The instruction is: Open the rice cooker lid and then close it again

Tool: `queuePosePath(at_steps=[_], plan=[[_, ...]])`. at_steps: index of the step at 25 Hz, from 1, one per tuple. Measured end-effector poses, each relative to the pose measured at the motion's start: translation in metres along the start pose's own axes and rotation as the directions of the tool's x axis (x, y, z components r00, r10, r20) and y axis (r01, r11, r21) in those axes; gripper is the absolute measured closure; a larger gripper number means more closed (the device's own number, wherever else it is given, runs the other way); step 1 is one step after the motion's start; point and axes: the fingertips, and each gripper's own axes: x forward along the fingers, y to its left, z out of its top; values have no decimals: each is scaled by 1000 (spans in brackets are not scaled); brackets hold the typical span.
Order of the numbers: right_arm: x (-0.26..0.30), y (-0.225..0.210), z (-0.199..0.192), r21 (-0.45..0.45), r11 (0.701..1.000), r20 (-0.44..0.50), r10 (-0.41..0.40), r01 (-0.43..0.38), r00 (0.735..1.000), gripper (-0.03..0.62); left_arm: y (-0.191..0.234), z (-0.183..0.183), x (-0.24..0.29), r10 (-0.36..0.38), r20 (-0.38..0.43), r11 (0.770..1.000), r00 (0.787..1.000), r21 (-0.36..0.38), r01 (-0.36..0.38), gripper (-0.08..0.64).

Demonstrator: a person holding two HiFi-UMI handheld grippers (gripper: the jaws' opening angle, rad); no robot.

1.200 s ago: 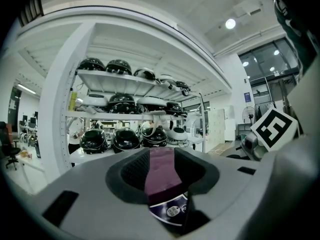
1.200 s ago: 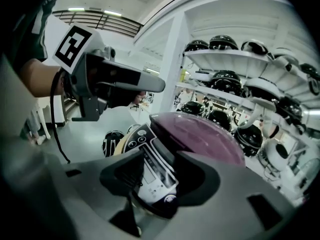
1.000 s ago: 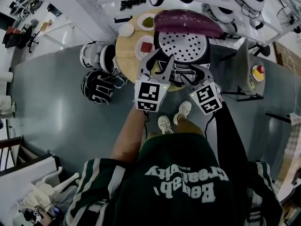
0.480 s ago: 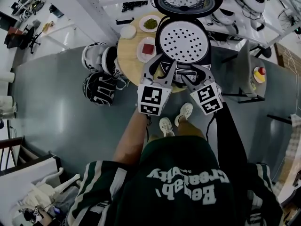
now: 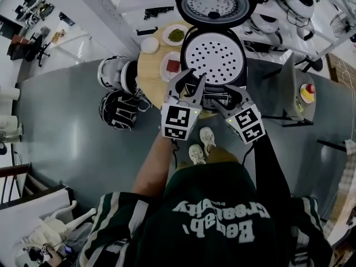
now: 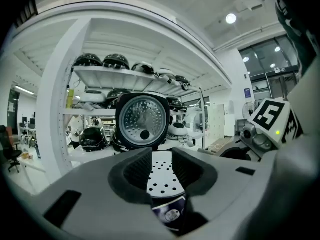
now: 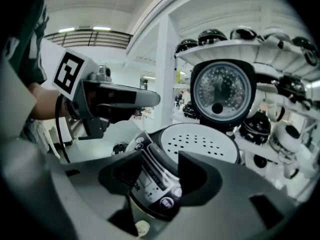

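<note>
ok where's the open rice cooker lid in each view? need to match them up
Head view: lid at top centre, swung open.
Left gripper view: lid just left of centre, inner face toward camera.
Right gripper view: lid upper right of centre, inner face toward camera.
Shared landmark: white perforated tray, just below the lid in all three.

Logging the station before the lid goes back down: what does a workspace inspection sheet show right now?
Surface: round wooden table, crowded.
Job's things: rice cooker, lid standing open, perforated tray showing.
Clutter: green-filled plate, red-filled plate, white bowl beside cooker.
Grippers: left gripper open, jaws just closing somewhat; right gripper open, jaws just widening; cooker's front seen between each pair, untouched.
Cables: black lead hanging from left gripper.
Surroundings: helmets on floor and shelves.
</note>
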Motion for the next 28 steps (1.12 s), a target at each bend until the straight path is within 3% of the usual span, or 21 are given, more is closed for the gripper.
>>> queuePosePath(at_steps=[3, 5, 12, 20, 25, 28], plan=[[-1, -26, 20, 91, 995, 29, 24, -27, 999, 359, 18, 14, 10, 14, -14, 1000, 1000, 8, -14, 453], [-7, -48, 44, 104, 994, 83, 19, -28, 996, 359, 29, 26, 17, 21, -12, 1000, 1000, 0, -21, 439], [-32, -137, 130, 40, 997, 284, -75, 66, 956, 414, 60, 80, 58, 35, 39, 997, 999, 61, -37, 410], [-49, -224, 189, 1, 982, 380, -177, 191, 908, 376, 96, 136, 92, 68, 86, 987, 994, 141, -80, 383], [-46, -257, 217, -22, 982, 399, -164, 188, 902, 313, 114, 170, 108, 39, 144, 993, 989, 103, -54, 322], [-47, -271, 234, -2, 985, 440, -155, 173, 884, 305, 125, 189, 114, 22, 195, 998, 981, 47, -32, 316]])
